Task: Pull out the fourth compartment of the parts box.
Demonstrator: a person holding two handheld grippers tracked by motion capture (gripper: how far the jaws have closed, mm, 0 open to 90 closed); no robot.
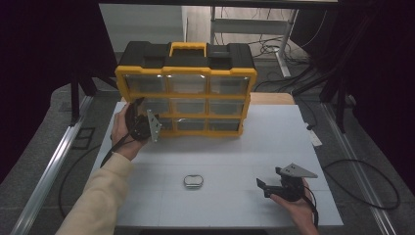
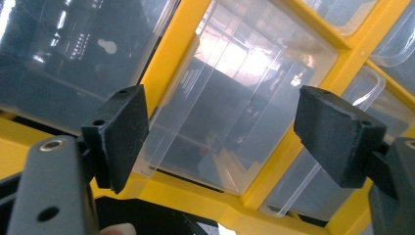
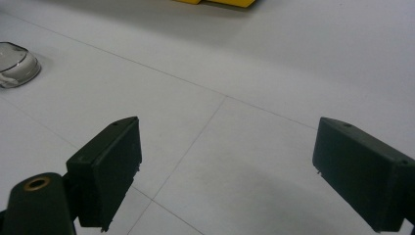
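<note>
A yellow and black organizer cabinet (image 1: 186, 73) with clear plastic drawers stands at the back of the white table (image 1: 274, 142). My left gripper (image 1: 141, 116) is held up against the cabinet's left side. In the left gripper view it (image 2: 225, 127) is open, its jaws standing either side of a clear drawer (image 2: 235, 93) without touching it. A small oval metal-rimmed object (image 1: 193, 181) lies at the table's front middle. My right gripper (image 1: 269, 179) hovers low to the right of it, open and empty (image 3: 220, 166); the oval object (image 3: 13, 68) sits far to its left.
The cabinet has a yellow carry handle (image 1: 187, 47) on top. A metal rail (image 1: 49, 166) runs along the floor on the left, and cables (image 1: 367, 181) lie on the floor at the right. Table legs (image 1: 284, 44) stand behind the cabinet.
</note>
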